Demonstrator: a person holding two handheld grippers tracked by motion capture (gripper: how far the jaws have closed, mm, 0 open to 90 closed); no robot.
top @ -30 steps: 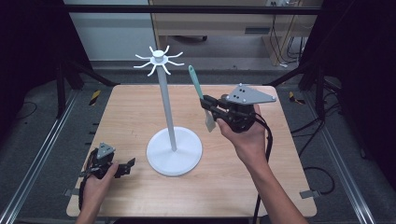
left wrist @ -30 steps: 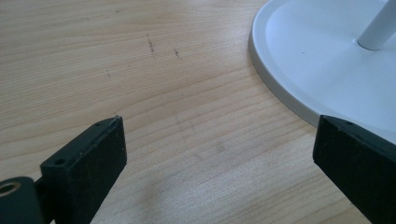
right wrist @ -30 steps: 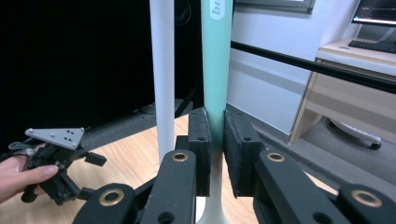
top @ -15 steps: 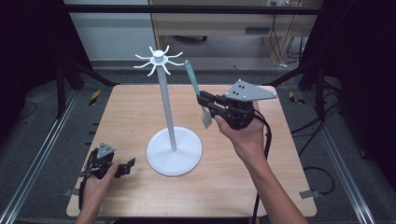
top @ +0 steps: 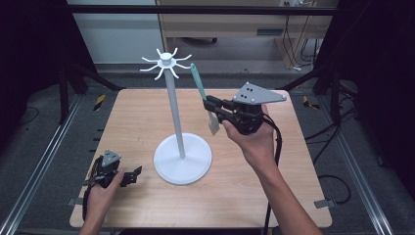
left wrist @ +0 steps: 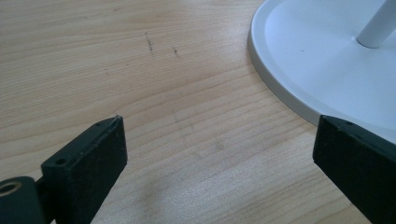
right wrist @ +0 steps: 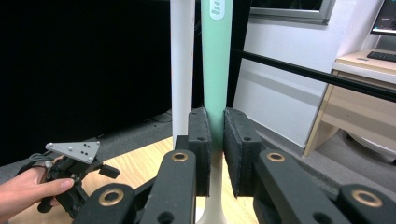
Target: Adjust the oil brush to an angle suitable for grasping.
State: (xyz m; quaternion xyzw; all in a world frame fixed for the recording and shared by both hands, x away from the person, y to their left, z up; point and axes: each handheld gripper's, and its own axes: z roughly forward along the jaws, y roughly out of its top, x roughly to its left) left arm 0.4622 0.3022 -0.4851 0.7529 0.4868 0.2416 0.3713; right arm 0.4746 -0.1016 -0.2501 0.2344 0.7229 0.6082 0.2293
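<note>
**A spatula held up beside a hook stand**

A person sits at a wooden table (top: 147, 117) with a gripper in each hand. The right gripper (top: 211, 104) is raised above the table, its fingers (right wrist: 200, 140) clamped on the middle of a spatula (top: 200, 90) – green handle pointing up, pale blade hanging down. The handle's top sits just beside one of the hooks (top: 182, 65) that fan out from the head of a tall white stand (top: 175, 115), not yet on it. Holding the spatula upright by its middle leaves the handle's end free, most likely so it can be hung on a hook.

The left gripper (top: 131, 175) rests low at the table's near left corner, close to the stand's round base (left wrist: 322, 60) – its fingers (left wrist: 88, 158) stand wide apart and hold nothing, seemingly just parked out of the way.
</note>
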